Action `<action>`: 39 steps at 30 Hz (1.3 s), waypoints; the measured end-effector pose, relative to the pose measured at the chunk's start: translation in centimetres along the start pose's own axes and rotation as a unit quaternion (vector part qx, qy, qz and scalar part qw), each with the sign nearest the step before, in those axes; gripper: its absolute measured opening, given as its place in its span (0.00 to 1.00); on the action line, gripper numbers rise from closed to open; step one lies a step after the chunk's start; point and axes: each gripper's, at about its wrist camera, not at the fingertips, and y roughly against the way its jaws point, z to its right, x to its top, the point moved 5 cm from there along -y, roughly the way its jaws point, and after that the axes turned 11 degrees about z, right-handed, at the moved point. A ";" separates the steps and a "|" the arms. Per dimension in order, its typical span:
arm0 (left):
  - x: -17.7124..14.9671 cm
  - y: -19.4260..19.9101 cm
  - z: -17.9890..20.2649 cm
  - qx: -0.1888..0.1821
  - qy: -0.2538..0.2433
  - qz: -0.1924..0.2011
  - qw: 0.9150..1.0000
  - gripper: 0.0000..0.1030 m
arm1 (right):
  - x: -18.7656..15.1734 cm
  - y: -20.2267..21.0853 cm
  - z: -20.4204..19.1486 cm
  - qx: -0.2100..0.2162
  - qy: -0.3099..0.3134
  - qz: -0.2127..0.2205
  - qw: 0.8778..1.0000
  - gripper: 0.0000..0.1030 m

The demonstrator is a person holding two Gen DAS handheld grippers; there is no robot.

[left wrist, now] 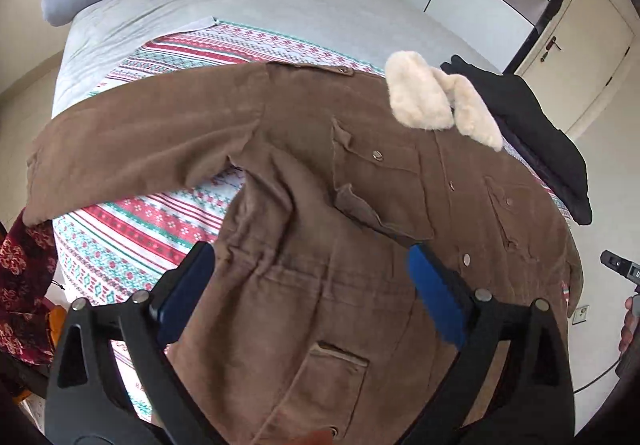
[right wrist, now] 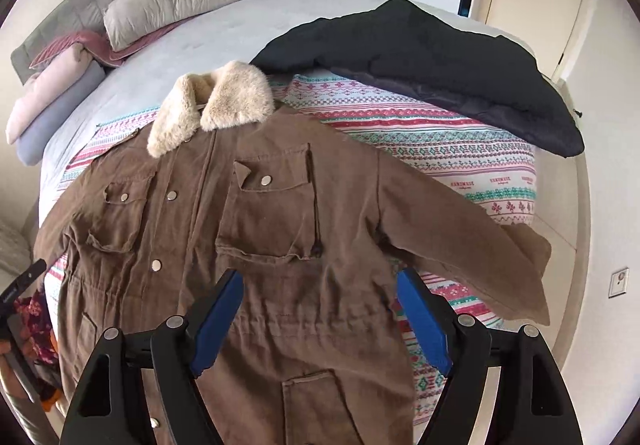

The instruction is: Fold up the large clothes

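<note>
A brown coat [left wrist: 320, 173] with a cream fur collar [left wrist: 432, 97] lies front-up and spread on a striped patterned blanket [left wrist: 132, 237] on the bed. One sleeve [left wrist: 120, 157] reaches out to the left in the left wrist view. My left gripper [left wrist: 310, 257] hovers open over the coat's waist, nothing between its blue pads. In the right wrist view the same coat [right wrist: 260, 229] fills the middle, collar [right wrist: 216, 101] at the far end and a sleeve [right wrist: 460, 229] stretched right. My right gripper [right wrist: 320, 277] is open above the waist, holding nothing.
A black jacket [right wrist: 420, 53] lies on the blanket's [right wrist: 440, 141] far right corner. Pillows and folded bedding [right wrist: 180, 1] are stacked at the headboard. A dark red floral cloth [left wrist: 24, 277] hangs at the bed's left edge. A door [left wrist: 580, 45] and wardrobe stand beyond the bed.
</note>
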 end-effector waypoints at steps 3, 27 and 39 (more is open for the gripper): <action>-2.8 -2.0 1.5 -0.005 -0.011 -0.011 1.000 0.94 | 0.2 0.0 3.3 -0.024 -0.010 -0.006 1.000 0.78; -4.9 -5.6 5.2 -0.030 -0.009 0.022 0.999 0.94 | -3.1 -9.3 10.0 -0.051 0.153 -0.009 0.987 0.46; -5.3 -5.3 6.1 -0.043 -0.020 0.016 0.999 0.94 | -7.9 -5.7 3.5 0.087 0.123 -0.051 0.987 0.07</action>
